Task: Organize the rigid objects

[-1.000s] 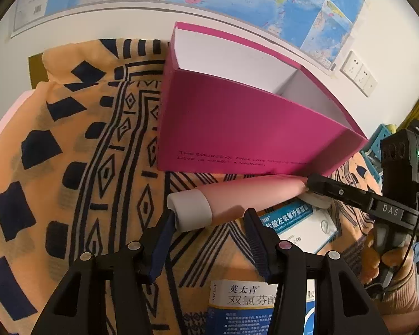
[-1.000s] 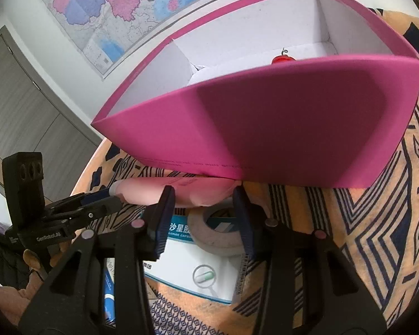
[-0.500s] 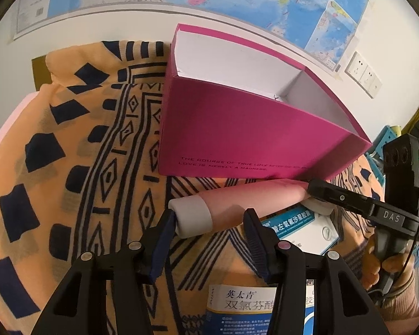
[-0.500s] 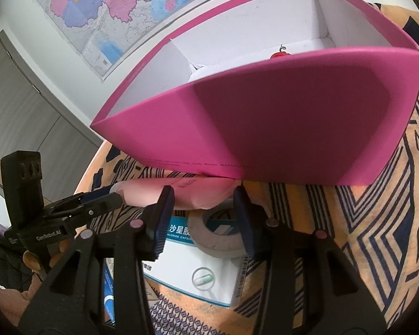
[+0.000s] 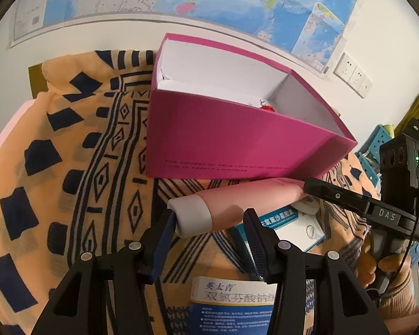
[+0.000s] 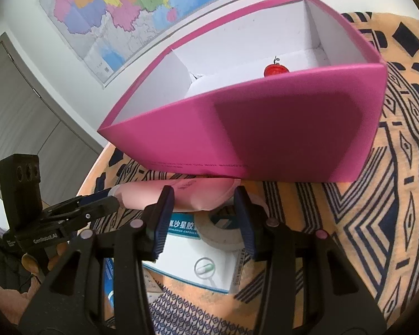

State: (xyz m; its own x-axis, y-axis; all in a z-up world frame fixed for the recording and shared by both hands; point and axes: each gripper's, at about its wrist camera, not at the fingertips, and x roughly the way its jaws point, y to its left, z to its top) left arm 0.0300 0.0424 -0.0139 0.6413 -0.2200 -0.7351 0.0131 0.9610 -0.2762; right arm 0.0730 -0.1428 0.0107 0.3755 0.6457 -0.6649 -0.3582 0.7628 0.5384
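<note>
A pink tube with a white cap is held level in front of the magenta box. My left gripper is shut on its cap end. My right gripper is shut on its flat crimped end. The tube hangs just above the orange patterned cloth, below the box's front wall. The box is open on top, white inside, with a small red object on its floor.
A white and blue medicine box and a roll of tape lie under the tube. Another medicine box lies near the front. A map hangs on the wall behind. Wall sockets are at the right.
Both grippers have risen with the tube between them. The box now sits lower in both views and more of its inside shows.
</note>
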